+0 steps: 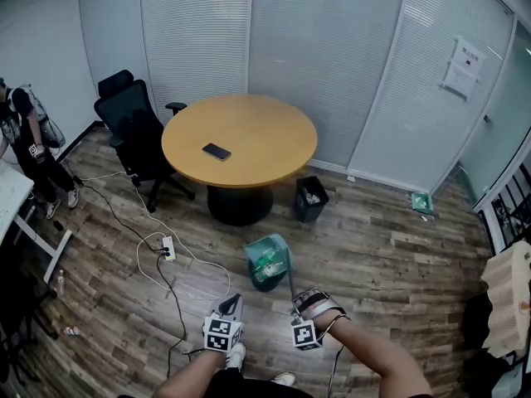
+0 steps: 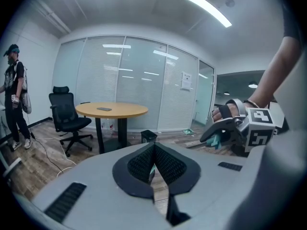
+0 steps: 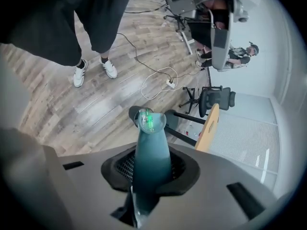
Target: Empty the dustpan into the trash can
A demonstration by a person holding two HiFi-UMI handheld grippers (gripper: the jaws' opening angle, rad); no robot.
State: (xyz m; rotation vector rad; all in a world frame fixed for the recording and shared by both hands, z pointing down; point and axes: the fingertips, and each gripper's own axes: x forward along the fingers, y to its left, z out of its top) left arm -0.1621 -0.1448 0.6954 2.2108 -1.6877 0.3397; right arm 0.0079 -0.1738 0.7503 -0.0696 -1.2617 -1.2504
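My right gripper (image 3: 151, 159) is shut on the long teal handle of the dustpan (image 3: 150, 121), which points away and down from it. In the head view the teal dustpan (image 1: 267, 258) hangs low over the wood floor with green and white scraps in it. A dark round trash can (image 1: 265, 283) shows just under its near edge. The right gripper (image 1: 296, 303) is just behind the pan. My left gripper (image 1: 230, 307) stays to the left of it, apart from the dustpan. Its pads (image 2: 165, 164) meet at the tips with nothing between them.
A round wooden table (image 1: 265, 131) with a phone (image 1: 216, 151) stands beyond the dustpan. A small black bin (image 1: 311, 199) sits by its base, a black office chair (image 1: 133, 131) to its left. A power strip with cables (image 1: 168, 248) lies on the floor. A person (image 1: 29, 152) stands far left.
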